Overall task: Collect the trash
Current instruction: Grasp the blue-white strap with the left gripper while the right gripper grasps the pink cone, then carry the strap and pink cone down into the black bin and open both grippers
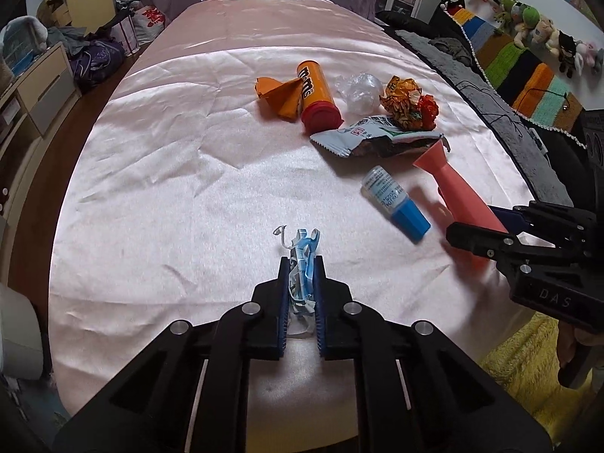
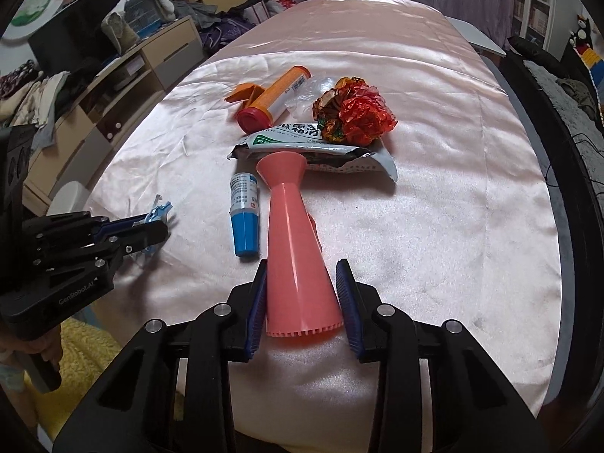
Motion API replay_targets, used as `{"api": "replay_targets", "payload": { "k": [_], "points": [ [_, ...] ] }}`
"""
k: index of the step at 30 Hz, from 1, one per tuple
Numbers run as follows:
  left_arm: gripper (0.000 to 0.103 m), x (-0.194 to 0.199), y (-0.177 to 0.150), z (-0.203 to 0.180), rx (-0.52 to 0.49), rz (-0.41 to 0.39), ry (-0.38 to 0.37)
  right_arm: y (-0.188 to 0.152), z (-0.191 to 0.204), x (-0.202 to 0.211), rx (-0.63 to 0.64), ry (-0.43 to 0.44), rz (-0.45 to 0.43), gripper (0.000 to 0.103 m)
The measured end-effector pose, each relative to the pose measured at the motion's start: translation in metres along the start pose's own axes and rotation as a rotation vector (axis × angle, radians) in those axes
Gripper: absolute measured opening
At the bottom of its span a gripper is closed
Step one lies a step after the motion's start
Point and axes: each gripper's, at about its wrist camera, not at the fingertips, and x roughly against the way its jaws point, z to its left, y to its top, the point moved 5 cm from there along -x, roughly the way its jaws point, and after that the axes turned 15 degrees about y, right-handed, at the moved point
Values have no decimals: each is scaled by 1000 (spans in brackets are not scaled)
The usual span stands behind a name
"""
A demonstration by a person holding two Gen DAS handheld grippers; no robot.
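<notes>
Wide free room is seen along the left edge of the table [image 1: 158,196]. Toward the right edge, the way is blocked by the trash cluster [image 1: 362,113].

Two tubes [image 1: 315,94] [image 1: 394,204], three wrappers [image 1: 377,137], one cone [image 2: 298,245], one orange paper [image 1: 279,94].

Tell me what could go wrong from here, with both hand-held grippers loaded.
1. The left hand-held gripper pinches only a crumpled blue-and-white wrapper; loose strands stick out past the fingertips and could slip free.
2. The right hand-held gripper holds the pink cone at its wide end. Its flared tip lies against the grey snack packet, so lifting may drag the packet.
3. The blue-capped bottle lies beside the cone and may roll if nudged.
</notes>
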Motion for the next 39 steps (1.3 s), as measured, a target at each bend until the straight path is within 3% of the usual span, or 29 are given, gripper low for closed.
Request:
{"api": "replay_targets", "payload": {
  "k": [10, 22, 31, 39],
  "points": [
    [10, 48, -24, -10, -13, -53, -9, -15, 16, 45, 10, 24, -70, 36],
    [10, 90, -71, -45, -40, -60, -94, -67, 30, 78, 3, 39, -84, 36],
    [10, 90, -126, -64, -37, 15, -140, -118, 39, 72, -33, 84, -30, 36],
    [10, 64, -171, -75, -33, 123, -135, -160, 31, 45, -77, 65, 64, 36]
  ]
}}
